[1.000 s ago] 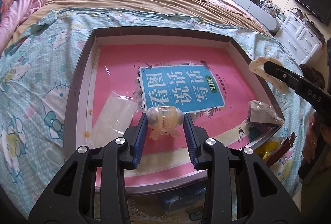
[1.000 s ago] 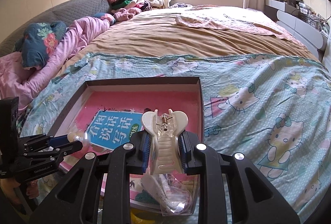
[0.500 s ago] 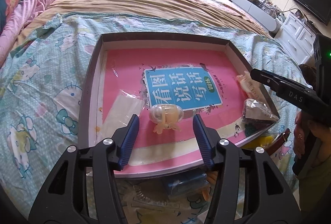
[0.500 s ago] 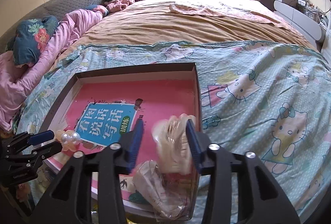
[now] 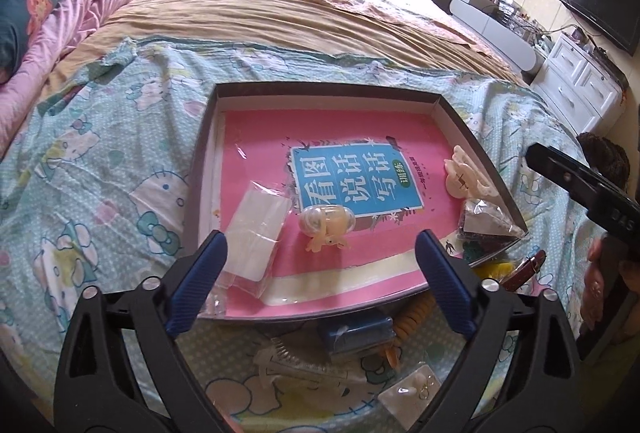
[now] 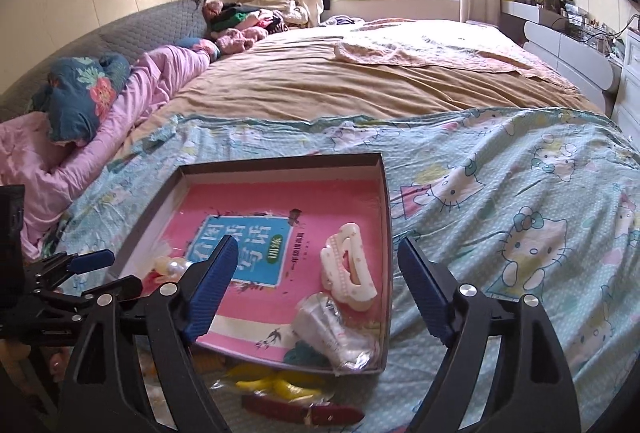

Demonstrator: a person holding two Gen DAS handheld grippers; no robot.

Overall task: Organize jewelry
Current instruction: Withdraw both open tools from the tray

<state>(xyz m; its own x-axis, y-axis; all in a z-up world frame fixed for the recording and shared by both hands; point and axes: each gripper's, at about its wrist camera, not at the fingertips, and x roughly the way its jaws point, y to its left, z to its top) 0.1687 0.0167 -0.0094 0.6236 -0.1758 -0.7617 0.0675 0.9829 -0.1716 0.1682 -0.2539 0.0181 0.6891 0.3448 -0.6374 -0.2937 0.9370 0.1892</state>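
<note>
Both clips have left the jaws since a second ago: the pearl clip [image 5: 327, 223], then pinched by the left gripper [image 5: 320, 287], now lies on the pink book [image 5: 340, 149] in the tray [image 5: 328, 89], and the white claw clip [image 6: 347, 268], then held upright by the right gripper [image 6: 316, 293], now lies by the tray's right wall beside a plastic packet [image 6: 336, 333]. Each gripper's jaws have just been opening and now stand wide apart with nothing between them, hovering over the tray's near edge. More trinkets, among them a yellow coil [image 5: 414, 315] and a brown strap [image 5: 524, 269], lie on the bedsheet [image 5: 100, 161] outside the tray.
</note>
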